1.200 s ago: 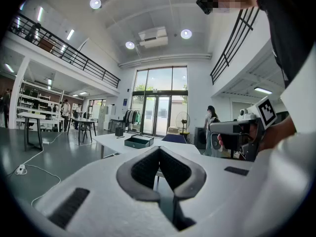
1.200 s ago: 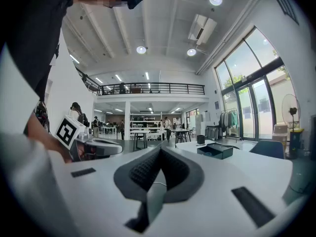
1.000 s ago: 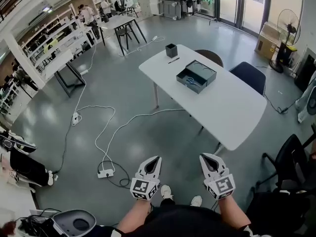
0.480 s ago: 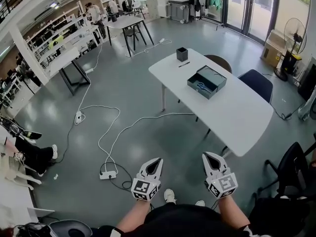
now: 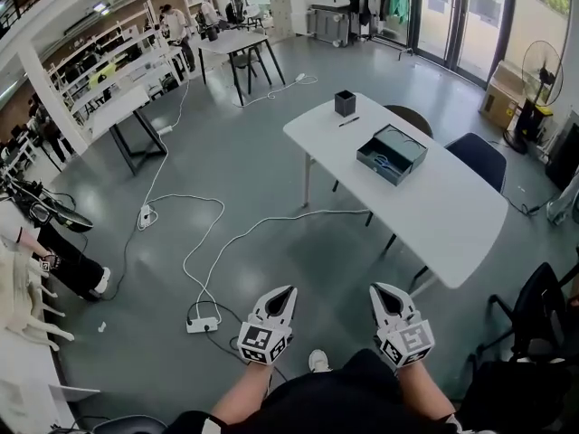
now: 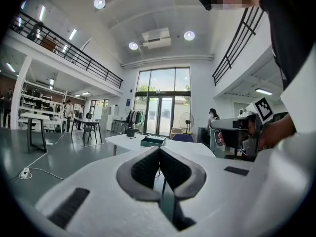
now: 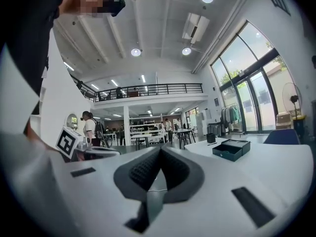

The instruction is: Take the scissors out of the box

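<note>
A dark open box [image 5: 392, 155] sits on the long white table [image 5: 443, 215], its lid leaning beside it; blue-handled scissors [image 5: 383, 161] lie inside. The box [image 6: 152, 141] also shows in the left gripper view, and the box [image 7: 231, 148] shows again in the right gripper view, both far off. My left gripper [image 5: 288, 293] and right gripper [image 5: 378, 291] are held side by side low in the head view, well short of the table. Both are shut, tips together, with nothing between them.
A black pen cup [image 5: 345, 103] and a pen [image 5: 349, 122] stand at the table's far end. Dark chairs [image 5: 476, 155] sit behind it, another chair [image 5: 534, 319] at my right. White cables and a power strip [image 5: 202, 324] trail over the grey floor. Other tables [image 5: 239, 45] and people are farther back.
The table and box have shifted right and slightly down in the head view as I walk. Both grippers stay shut and keep their spacing.
</note>
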`<state>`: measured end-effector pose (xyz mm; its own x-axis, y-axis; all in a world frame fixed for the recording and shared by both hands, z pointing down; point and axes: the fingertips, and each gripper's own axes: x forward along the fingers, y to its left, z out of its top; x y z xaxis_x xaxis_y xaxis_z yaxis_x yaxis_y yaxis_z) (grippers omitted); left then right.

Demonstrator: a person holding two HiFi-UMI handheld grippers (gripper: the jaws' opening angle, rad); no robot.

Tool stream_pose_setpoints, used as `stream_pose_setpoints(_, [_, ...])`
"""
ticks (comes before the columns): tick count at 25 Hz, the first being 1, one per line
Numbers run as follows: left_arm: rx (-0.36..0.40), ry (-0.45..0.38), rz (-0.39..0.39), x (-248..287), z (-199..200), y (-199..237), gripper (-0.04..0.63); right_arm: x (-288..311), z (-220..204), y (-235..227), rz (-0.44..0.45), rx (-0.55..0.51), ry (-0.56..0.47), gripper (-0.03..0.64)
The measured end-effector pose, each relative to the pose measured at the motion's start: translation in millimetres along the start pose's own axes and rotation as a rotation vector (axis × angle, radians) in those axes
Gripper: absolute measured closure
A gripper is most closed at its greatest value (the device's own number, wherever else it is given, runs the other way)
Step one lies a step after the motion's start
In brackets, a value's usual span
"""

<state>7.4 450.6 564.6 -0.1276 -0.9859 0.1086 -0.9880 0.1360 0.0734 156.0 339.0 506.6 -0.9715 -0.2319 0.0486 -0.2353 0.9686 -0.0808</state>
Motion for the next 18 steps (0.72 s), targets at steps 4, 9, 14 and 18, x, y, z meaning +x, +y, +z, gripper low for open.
stream_pose_setpoints(4, [-0.007, -0.008, 0.013, -2.6, 3.2, 13.1, 0.583, 5.5, -9.3, 8.5, 0.027, 0.0, 0.033, 0.612])
stream_pose_setpoints(9, [-0.025, 0.001, -0.013, 10.3, -4.0, 15.8, 0.583, 15.2, -12.4, -6.2, 0.004, 0.012, 0.038, 0.612])
stream_pose_setpoints(14, [-0.011, -0.019, -0.043, 35.9, 9.7, 19.9, 0.583, 32.7, -7.8, -22.4, -0.006, -0.002, 0.047, 0.612])
stream_pose_setpoints(18, [-0.008, -0.011, -0.055, 62.2, 14.3, 27.3, 0.583, 47.1, -7.3, -44.6, -0.012, 0.001, 0.061, 0.611])
